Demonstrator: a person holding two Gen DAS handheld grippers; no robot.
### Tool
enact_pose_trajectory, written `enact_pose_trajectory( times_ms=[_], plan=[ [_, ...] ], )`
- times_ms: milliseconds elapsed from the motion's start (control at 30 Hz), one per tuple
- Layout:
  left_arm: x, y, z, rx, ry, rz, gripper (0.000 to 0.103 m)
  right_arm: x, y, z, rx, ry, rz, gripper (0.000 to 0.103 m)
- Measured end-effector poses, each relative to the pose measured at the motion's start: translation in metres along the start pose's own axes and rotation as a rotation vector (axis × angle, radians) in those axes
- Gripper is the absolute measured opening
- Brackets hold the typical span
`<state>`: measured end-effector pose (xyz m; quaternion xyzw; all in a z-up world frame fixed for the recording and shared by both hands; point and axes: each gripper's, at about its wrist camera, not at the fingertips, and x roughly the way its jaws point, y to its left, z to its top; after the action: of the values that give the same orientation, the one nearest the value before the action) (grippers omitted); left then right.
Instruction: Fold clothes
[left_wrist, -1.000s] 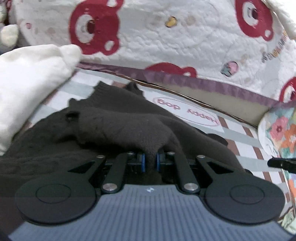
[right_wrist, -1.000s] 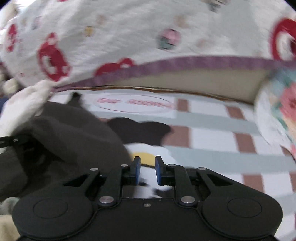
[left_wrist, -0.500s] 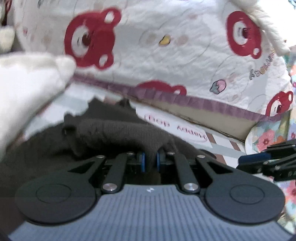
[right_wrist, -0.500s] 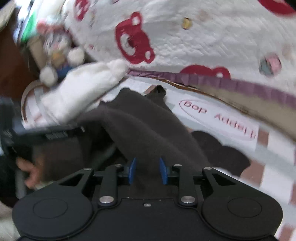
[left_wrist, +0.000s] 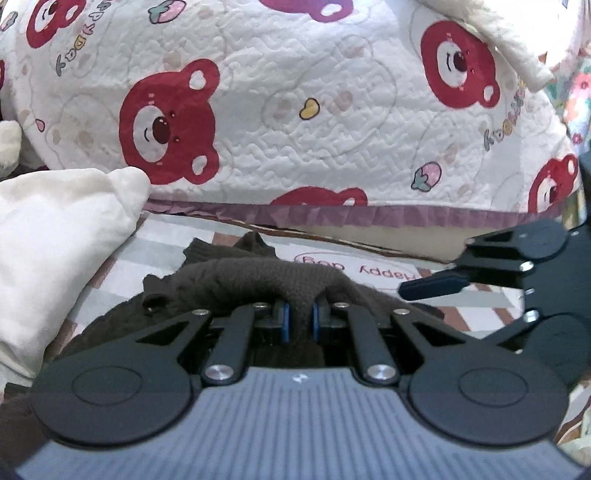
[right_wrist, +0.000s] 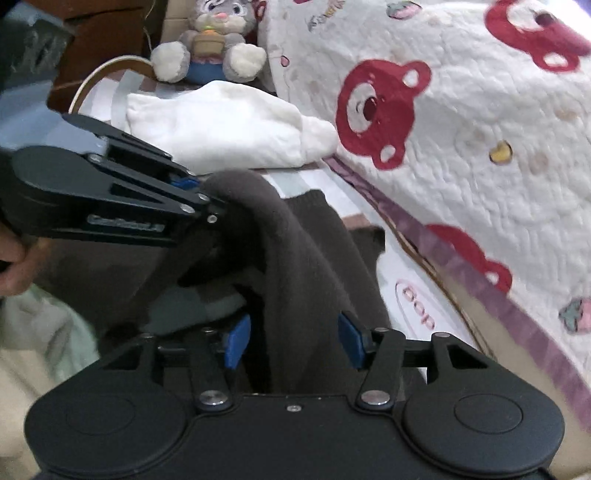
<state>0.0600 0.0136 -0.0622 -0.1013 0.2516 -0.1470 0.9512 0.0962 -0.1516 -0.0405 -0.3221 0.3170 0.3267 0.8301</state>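
Left tool (left_wrist: 299, 320) pinching dark knit sweater (left_wrist: 258, 280); right tool (right_wrist: 293, 341) spread around raised fold. Advice: clamp right before lifting, keep edge taut over bed (left_wrist: 166, 236).

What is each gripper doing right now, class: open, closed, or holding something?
Left gripper: shut on the dark sweater.
Right gripper: open, sweater fabric lying between its fingers.
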Motion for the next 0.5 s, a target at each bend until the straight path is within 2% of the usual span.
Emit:
enact_pose_trajectory(
  times_ms=[200,300,400,433,467,500],
  plan=[
    [-0.002,0.008,0.000,0.002,-0.018,-0.039,0.010,0.032,0.010,0.022,-0.061,0.046,-0.040,0.058],
    [-0.007,0.007,0.001,-0.004,-0.044,-0.088,0.009,0.040,0.001,0.031,0.030,0.005,0.035,0.058],
    [-0.016,0.010,0.009,-0.037,-0.103,-0.148,0.009,0.043,-0.015,0.041,0.179,-0.044,0.086,0.055],
    [-0.018,0.011,0.011,-0.040,-0.111,-0.156,0.009,0.041,-0.021,0.042,0.220,-0.059,0.098,0.043],
    [-0.019,0.012,0.012,-0.044,-0.112,-0.168,0.009,0.038,-0.026,0.042,0.263,-0.074,0.109,0.023],
    [-0.018,0.012,0.013,-0.050,-0.102,-0.184,0.010,0.035,-0.032,0.042,0.303,-0.079,0.118,0.017]
  ],
)
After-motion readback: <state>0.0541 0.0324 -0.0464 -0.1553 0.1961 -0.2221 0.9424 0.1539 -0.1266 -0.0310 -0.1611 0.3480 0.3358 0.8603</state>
